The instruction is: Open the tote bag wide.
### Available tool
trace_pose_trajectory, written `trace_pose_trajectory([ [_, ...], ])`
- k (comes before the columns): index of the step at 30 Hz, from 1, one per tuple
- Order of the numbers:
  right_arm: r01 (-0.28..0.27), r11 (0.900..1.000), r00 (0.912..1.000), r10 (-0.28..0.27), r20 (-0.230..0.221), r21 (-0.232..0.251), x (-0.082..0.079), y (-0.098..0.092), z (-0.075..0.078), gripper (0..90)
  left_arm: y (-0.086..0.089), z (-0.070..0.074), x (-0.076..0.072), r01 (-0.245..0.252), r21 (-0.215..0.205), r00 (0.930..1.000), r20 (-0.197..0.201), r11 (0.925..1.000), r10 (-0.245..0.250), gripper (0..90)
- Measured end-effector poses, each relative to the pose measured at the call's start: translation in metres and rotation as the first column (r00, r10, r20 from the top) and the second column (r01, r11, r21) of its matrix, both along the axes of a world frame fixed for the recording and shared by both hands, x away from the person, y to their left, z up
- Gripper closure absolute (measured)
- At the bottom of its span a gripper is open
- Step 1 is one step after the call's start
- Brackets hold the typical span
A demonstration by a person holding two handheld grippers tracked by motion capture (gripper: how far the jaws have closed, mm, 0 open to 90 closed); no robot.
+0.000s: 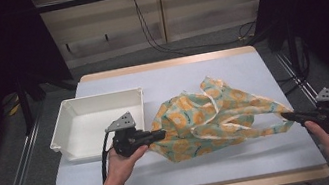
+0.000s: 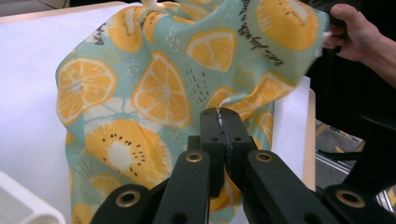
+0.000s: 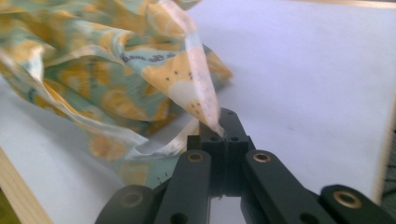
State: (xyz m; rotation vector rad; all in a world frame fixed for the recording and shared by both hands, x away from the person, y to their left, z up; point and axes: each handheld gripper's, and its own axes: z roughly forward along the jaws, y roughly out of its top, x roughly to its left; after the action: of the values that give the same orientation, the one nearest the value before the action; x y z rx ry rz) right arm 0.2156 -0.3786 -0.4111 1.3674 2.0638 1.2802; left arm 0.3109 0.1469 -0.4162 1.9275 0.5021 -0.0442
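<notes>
We have the fruit-print cloth (image 1: 208,120) stretched low over the middle of the desk (image 1: 264,157), just right of the white tray (image 1: 65,134). The left hand-held gripper (image 1: 162,134) is clamped tight on its left edge, and the right hand-held gripper (image 1: 285,116) is pinched on a thin white trim strip (image 3: 201,79) (a slim hold). If we pull further apart, that strip could slip free or the cloth could bunch unevenly.

Cloth (image 1: 208,120) spread across counter (image 1: 185,170) centre; tray (image 1: 79,137) just left of it. Left gripper (image 1: 162,134) at cloth's left edge, right gripper (image 1: 285,115) at right.
</notes>
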Motion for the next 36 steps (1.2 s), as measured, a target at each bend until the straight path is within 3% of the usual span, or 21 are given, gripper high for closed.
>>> trace_pose_trajectory([
  [2, 0.036, 0.999, 0.9992, -0.036, -0.015, 0.0, -0.008, -0.011, -0.007, 90.0, 0.002, -0.003, -0.003, -0.001, 0.002, 1.0, -0.01, 1.0, 0.001, 89.6],
  [5, 0.045, 0.999, 0.9985, -0.045, -0.03, 0.001, -0.011, -0.015, -0.015, 90.0, 0.005, -0.012, -0.006, -0.015, 0.022, 0.9997, -0.019, 0.9996, 0.016, 89.6],
  [7, 0.033, 0.999, 0.9984, -0.033, -0.045, 0.006, -0.013, -0.011, -0.026, 90.0, 0.007, -0.023, -0.006, -0.027, 0.062, 0.9989, -0.038, 0.9977, 0.029, 88.4],
  [9, 0.017, 1.0, 0.9991, -0.016, -0.039, 0.01, -0.014, -0.008, -0.028, 90.0, 0.007, -0.025, -0.006, -0.018, 0.079, 0.999, -0.038, 0.9967, 0.021, 86.4],
  [13, -0.047, 0.998, 0.9988, 0.047, -0.012, 0.04, -0.014, 0.004, -0.03, 87.3, 0.01, -0.024, -0.01, -0.021, 0.084, 0.9992, -0.032, 0.9962, 0.024, 76.4],
  [16, -0.074, 0.996, 0.9972, 0.074, 0.011, 0.039, -0.013, 0.015, -0.023, 75.2, 0.014, -0.017, -0.017, -0.024, 0.07, 0.9996, -0.013, 0.9973, 0.025, 65.3],
  [17, -0.074, 0.996, 0.9972, 0.074, 0.011, 0.039, -0.013, 0.015, -0.023, 75.2, 0.014, -0.017, -0.017, -0.024, 0.07, 0.9996, -0.013, 0.9973, 0.025, 62.0],
  [18, -0.078, 0.996, 0.9966, 0.077, 0.029, 0.035, -0.014, 0.018, -0.017, 68.6, 0.015, -0.015, -0.02, -0.021, 0.068, 0.9997, -0.005, 0.9975, 0.022, 59.9],
  [21, -0.085, 0.996, 0.9957, 0.084, 0.041, 0.038, -0.015, 0.02, -0.009, 61.0, 0.017, -0.005, -0.029, -0.013, 0.054, 0.9997, 0.022, 0.9985, 0.012, 55.7],
  [23, -0.088, 0.995, 0.9945, 0.086, 0.06, 0.038, -0.017, 0.023, -0.002, 58.6, 0.018, 0.003, -0.033, -0.005, 0.048, 0.9992, 0.041, 0.9988, 0.003, 52.0],
  [24, -0.084, 0.996, 0.9932, 0.081, 0.084, 0.03, -0.019, 0.026, 0.006, 53.2, 0.018, 0.011, -0.038, -0.007, 0.045, 0.9982, 0.059, 0.999, 0.005, 50.3],
  [31, -0.068, 0.997, 0.9886, 0.062, 0.137, 0.037, -0.021, 0.026, 0.027, 43.4, 0.015, 0.036, -0.045, 0.033, 0.037, 0.9929, 0.113, 0.9988, -0.037, 47.6],
  [35, -0.071, 0.997, 0.9877, 0.064, 0.142, 0.042, -0.019, 0.025, 0.031, 41.0, -0.001, 0.047, -0.044, 0.069, 0.04, 0.9874, 0.139, 0.9968, -0.074, 48.6],
  [36, -0.079, 0.996, 0.9864, 0.072, 0.148, 0.041, -0.018, 0.026, 0.034, 41.9, -0.012, 0.052, -0.044, 0.085, 0.052, 0.9824, 0.162, 0.995, -0.093, 49.6],
])
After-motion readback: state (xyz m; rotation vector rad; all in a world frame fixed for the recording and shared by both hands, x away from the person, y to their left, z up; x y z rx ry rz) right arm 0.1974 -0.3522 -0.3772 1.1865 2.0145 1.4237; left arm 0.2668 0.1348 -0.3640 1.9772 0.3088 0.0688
